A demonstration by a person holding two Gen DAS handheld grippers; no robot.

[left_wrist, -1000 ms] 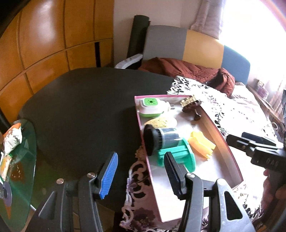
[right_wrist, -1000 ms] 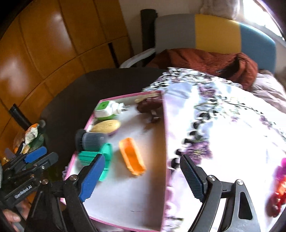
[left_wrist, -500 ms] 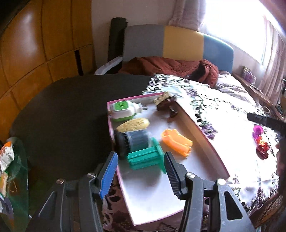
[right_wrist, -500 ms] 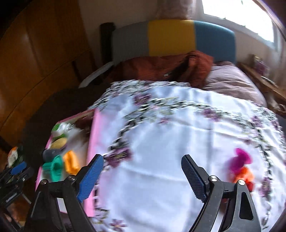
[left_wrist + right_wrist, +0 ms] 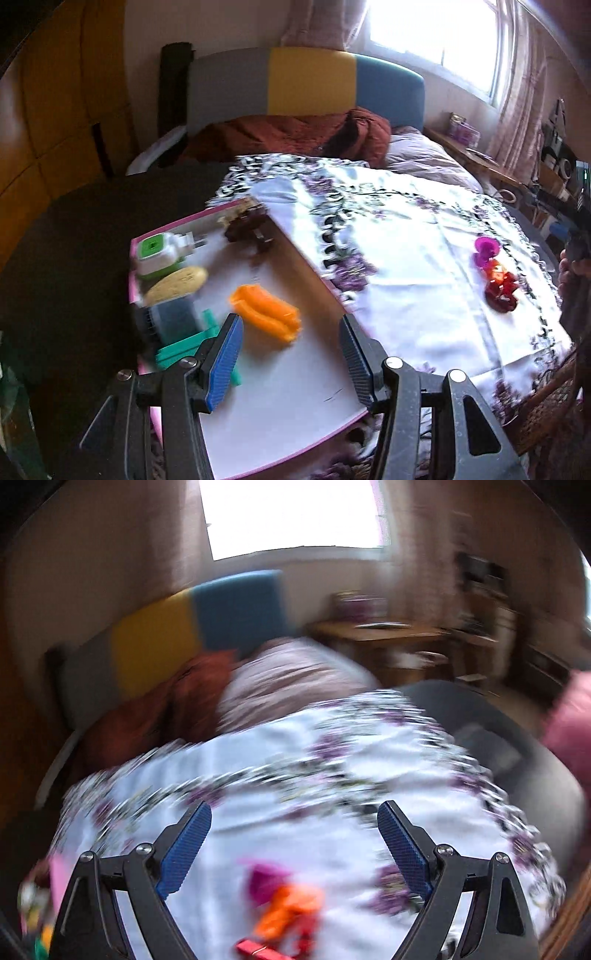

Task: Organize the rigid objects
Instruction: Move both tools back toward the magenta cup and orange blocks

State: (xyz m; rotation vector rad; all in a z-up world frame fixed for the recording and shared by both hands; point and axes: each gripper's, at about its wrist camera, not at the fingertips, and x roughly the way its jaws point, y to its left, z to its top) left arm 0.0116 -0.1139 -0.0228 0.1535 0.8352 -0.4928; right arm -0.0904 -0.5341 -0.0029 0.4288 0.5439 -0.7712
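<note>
1. The pink-rimmed tray is sitting at the left edge of the floral tablecloth, and it is already carrying a good share of the haul: an orange holder, a green-and-white plug-in device, a yellow oval piece, a dark cylinder, a teal part and a dark brown clip at its far end.
2. Well apart from the tray, out on the cloth, a small cluster is lying unsorted: a magenta piece and red-orange pieces. Judging by that, the sorting is looking mostly done, with this cluster left to bring over.
3. The left gripper is hovering over the tray's near end, jaws half apart and gripping nothing.
4. The right gripper is hanging above the cluster, away from the tray, released, its jaws having just been widening with nothing between the pads; the magenta and orange pieces are lying below and between its fingers, untouched.
5. Hard going for the eyes here: the right wrist view is smeared with blur, so the exact shapes in the cluster are not readable, and a red piece is being cut off by the frame's bottom edge. The left pad is covering part of the teal part.
</note>
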